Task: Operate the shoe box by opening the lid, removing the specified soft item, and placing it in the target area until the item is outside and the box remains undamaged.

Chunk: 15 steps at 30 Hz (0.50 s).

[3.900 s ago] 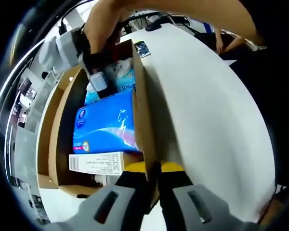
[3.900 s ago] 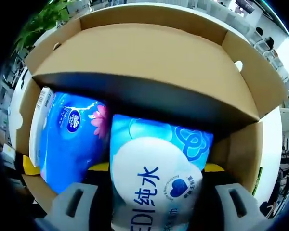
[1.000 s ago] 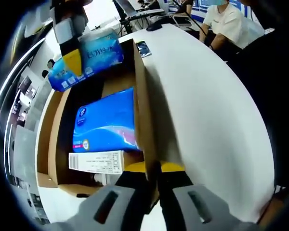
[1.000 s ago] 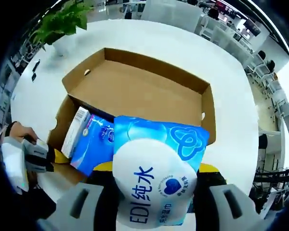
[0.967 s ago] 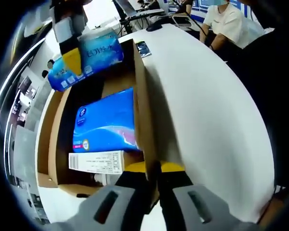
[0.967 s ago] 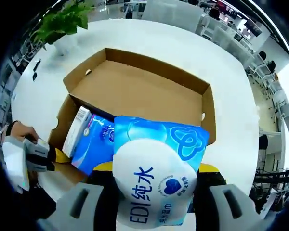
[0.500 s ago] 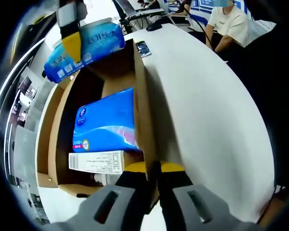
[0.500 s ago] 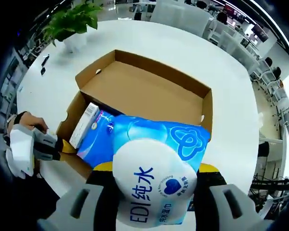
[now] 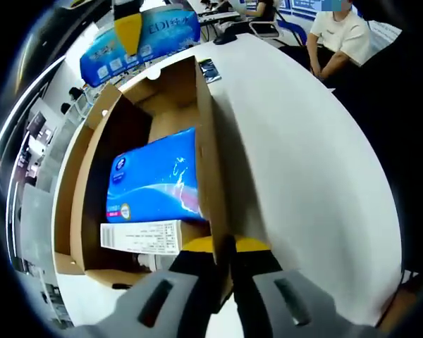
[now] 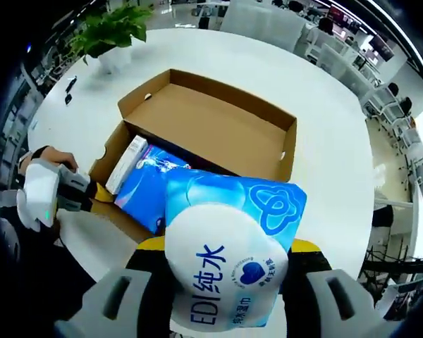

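Wipes pack (image 10: 229,264), soft and light, sits clamped mid-body in the right gripper (image 10: 225,282); left gripper (image 9: 222,271) fingers pinch the shoe box (image 9: 204,162) wall.

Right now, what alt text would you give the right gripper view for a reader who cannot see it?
The right gripper is shut on a blue-and-white wipes pack, held above an open cardboard shoe box on a white table. A blue tissue pack lies inside; the left gripper clamps the box's near edge.

Left gripper (image 9: 225,264): jaws closed on the box wall (image 9: 210,176). Right gripper (image 10: 222,282): raised above the box, jaws clamping the wipes pack (image 10: 229,246).
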Each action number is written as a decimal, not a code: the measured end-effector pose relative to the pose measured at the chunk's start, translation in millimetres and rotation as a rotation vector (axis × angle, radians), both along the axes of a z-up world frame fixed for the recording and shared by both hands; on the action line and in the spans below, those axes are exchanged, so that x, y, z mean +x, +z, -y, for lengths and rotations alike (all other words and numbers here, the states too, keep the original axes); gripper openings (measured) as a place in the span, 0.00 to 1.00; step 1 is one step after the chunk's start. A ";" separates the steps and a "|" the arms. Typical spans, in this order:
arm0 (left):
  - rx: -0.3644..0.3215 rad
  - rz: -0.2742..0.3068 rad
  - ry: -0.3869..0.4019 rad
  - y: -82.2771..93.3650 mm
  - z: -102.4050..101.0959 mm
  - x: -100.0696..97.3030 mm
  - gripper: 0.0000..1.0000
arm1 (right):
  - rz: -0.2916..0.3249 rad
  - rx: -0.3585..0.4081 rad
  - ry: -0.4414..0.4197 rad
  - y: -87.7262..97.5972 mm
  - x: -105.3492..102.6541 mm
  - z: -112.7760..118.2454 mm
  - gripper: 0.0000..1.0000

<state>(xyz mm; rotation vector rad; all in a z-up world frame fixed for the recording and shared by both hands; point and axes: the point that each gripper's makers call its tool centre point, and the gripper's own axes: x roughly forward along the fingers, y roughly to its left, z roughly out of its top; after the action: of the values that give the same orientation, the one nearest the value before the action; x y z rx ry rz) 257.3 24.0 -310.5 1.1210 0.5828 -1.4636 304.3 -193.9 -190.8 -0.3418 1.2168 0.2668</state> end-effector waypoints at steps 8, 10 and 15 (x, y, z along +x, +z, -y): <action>0.001 -0.001 -0.003 -0.1 0.8 -0.1 0.05 | 0.004 0.022 -0.044 8.6 -18.9 19.6 0.60; 0.000 -0.001 -0.003 0.1 1.0 -0.1 0.05 | 0.001 0.021 -0.047 7.9 -22.7 23.9 0.60; 0.000 -0.002 -0.002 0.0 2.1 0.5 0.05 | -0.010 0.009 -0.038 5.5 -31.5 35.1 0.60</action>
<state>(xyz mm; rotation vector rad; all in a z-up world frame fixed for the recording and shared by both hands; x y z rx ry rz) 257.9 21.9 -310.6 1.1201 0.5832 -1.4671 272.8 -229.0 -185.4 -0.3095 1.2301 0.2408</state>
